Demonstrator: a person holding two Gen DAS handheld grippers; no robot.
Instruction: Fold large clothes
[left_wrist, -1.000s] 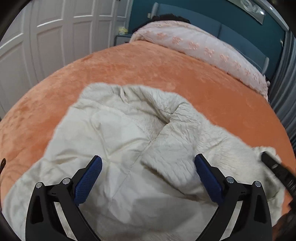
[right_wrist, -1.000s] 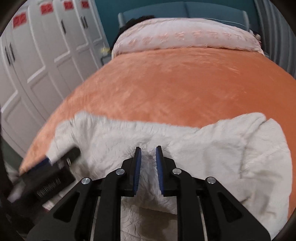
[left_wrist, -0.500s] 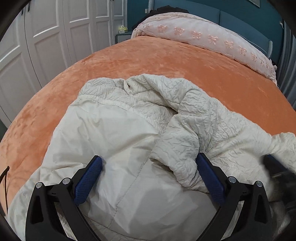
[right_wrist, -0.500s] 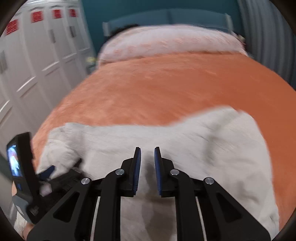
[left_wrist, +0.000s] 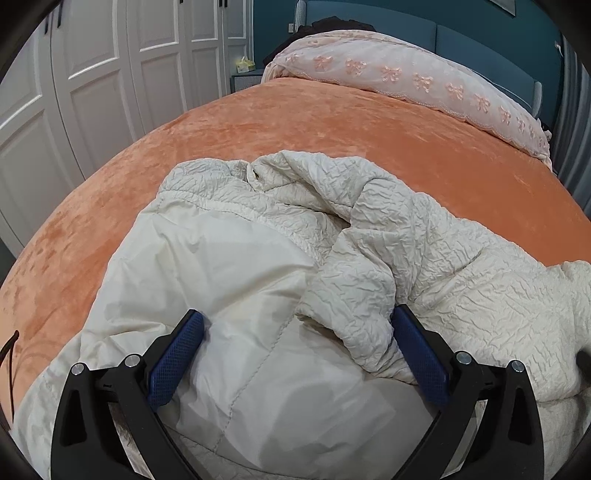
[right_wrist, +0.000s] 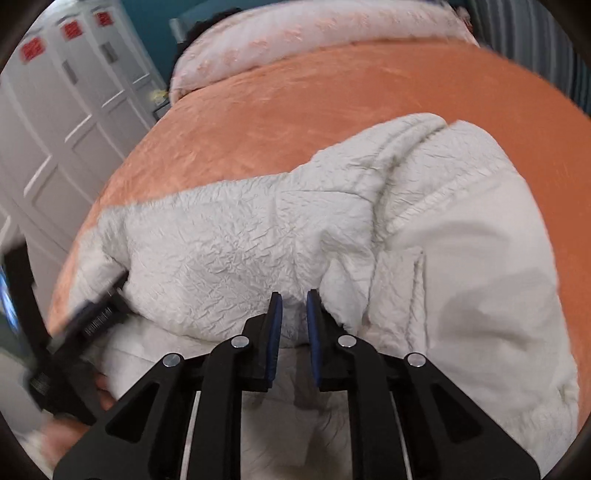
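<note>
- Since a second ago the crinkled sleeve of the cream padded jacket (left_wrist: 369, 236) has come across from the right and now lies folded over the smooth lining, and the right wrist view has rolled so the bed tilts.
- The jacket lies spread on the orange plush bedspread (left_wrist: 332, 122), at the near end of the bed; in the left wrist view it fills the lower half from about 9 o'clock round to 3 o'clock.
- The left gripper (left_wrist: 297, 334) hangs just over the jacket with its jaws wide apart; the blue pads (left_wrist: 173, 360) stand on either side of the lining and the sleeve's end, pressing on neither.
- The right gripper (right_wrist: 293, 325) has its jaws nearly together with a narrow gap; a fold of crinkled jacket (right_wrist: 236, 251) sits right at the tips, but I cannot tell whether the pads pinch it.
- In the right wrist view the left gripper (right_wrist: 92, 317) shows blurred at 9 o'clock, against the jacket's edge, with part of a hand (right_wrist: 62, 435) below it.
- A pink embroidered quilt (left_wrist: 406, 70) lies across the bed's head at 12 o'clock, before a teal headboard (left_wrist: 461, 40).
- White panelled wardrobe doors (left_wrist: 92, 74) stand at 10 o'clock.
</note>
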